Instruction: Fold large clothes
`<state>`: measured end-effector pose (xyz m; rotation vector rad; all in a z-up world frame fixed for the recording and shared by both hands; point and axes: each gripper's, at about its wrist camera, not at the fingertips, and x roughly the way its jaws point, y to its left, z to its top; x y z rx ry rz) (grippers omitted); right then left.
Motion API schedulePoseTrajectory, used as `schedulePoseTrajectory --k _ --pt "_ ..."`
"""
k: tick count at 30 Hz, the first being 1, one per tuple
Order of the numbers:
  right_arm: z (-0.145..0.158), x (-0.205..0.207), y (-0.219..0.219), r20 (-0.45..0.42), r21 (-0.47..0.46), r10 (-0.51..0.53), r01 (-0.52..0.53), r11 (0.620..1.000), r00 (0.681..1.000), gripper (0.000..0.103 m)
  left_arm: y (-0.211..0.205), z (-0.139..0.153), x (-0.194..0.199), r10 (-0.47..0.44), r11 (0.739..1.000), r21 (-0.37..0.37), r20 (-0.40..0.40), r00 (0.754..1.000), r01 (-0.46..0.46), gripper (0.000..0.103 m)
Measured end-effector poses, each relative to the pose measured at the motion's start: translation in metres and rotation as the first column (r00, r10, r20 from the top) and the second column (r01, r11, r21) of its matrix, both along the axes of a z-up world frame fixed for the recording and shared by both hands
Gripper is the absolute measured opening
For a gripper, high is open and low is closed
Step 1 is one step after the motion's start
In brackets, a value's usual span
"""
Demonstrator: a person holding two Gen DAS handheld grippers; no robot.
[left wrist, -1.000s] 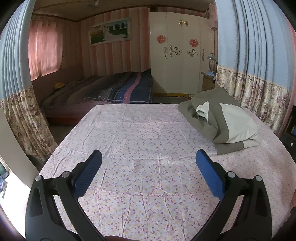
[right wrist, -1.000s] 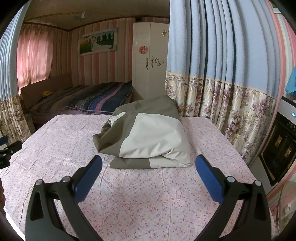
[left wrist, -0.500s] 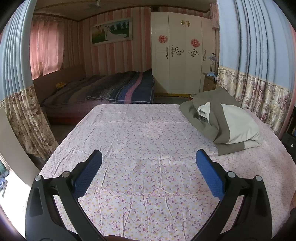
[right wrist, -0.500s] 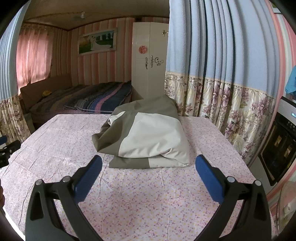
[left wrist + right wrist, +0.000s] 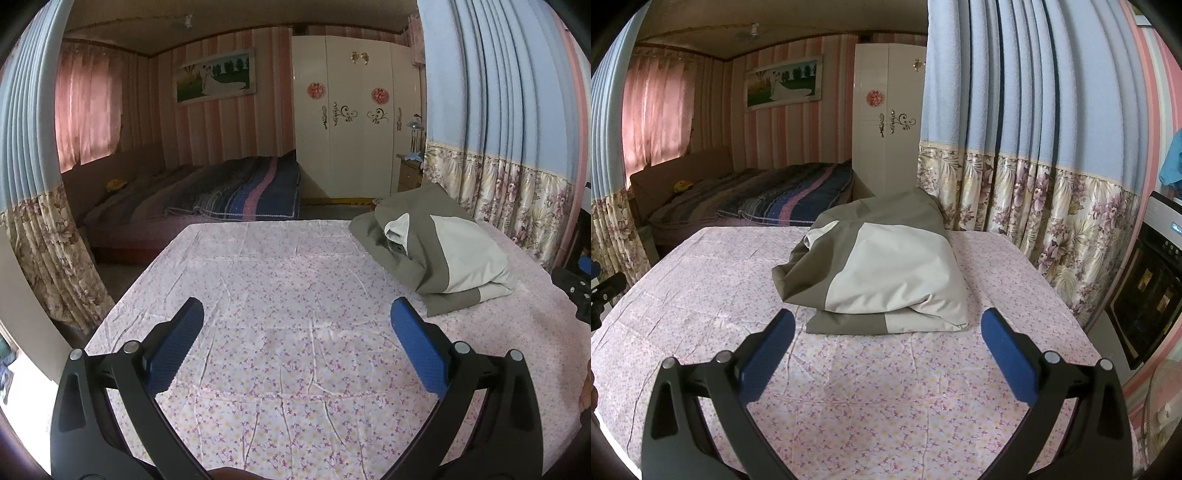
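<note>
— Lying where, the garment point(image 5: 882, 266)?
— Bunched on the floral sheet point(image 5: 280, 332), far right side.
— And the claws?
— Left gripper point(image 5: 297, 325) and right gripper point(image 5: 888, 334) both gape wide, holding nothing.

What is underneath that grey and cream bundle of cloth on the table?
The grey and cream garment lies on a pink floral tablecloth, which shows all around it. Whatever sits directly beneath the bundle, or inside its folds, is covered.
</note>
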<state>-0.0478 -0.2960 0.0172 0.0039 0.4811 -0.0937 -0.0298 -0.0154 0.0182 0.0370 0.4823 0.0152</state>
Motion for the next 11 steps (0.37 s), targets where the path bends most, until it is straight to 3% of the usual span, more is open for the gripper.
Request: schedulePoseTrajectory --k 11 --pt "-0.001 -0.004 -0.001 -0.014 0.003 -0.017 0.017 1.000 1.000 0.101 0.007 -0.012 0.008 -0.009 0.998 -0.066 -0.065 0.998 0.004 0.100"
